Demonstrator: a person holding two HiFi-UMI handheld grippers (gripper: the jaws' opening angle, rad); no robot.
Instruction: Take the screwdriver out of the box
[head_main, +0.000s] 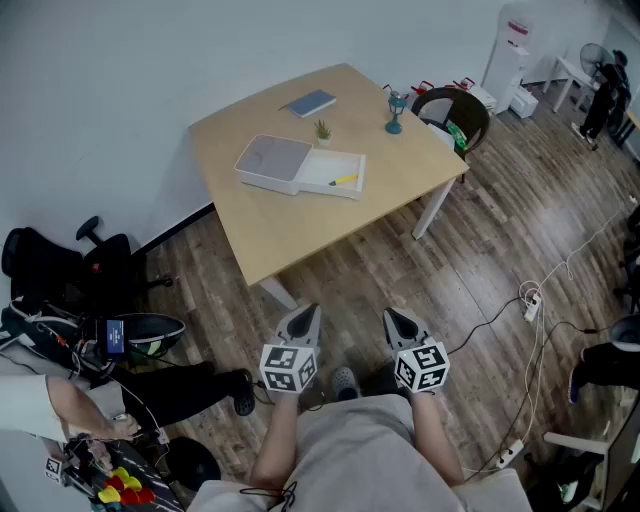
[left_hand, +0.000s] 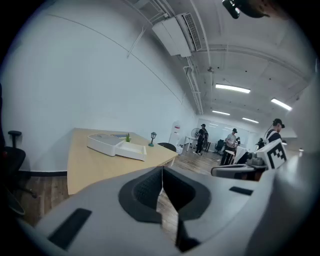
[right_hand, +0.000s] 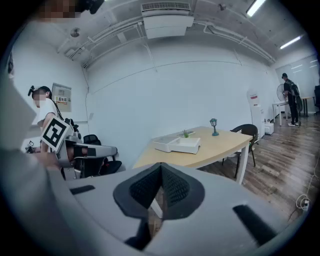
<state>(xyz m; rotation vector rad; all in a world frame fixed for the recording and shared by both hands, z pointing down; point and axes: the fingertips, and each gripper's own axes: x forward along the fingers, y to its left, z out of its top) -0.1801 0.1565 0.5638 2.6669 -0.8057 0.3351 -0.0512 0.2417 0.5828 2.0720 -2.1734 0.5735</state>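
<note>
- The right gripper (head_main: 398, 322) is clenched on nothing. The left gripper (head_main: 304, 320) beside it also has its jaws pressed together and empty. Both are well short of the box (head_main: 272, 160).
- The screwdriver (head_main: 343, 180) lies flat in the open tray half of the box, on the side away from the lid, so the task looks not yet begun.
- If a gripper reaches the box with its jaws together, it would likely shove the screwdriver along the tray instead of taking it. The jaws need to part first.
- The screwdriver looks thin and lies low, so a shallow pinch could slip off or scrape the box floor.
- A jaw catching the box wall could drag the box across the table (head_main: 300, 232).
- A small plant (head_main: 322, 130) stands just behind the box, and a reach that overshoots the box could knock it.
</note>
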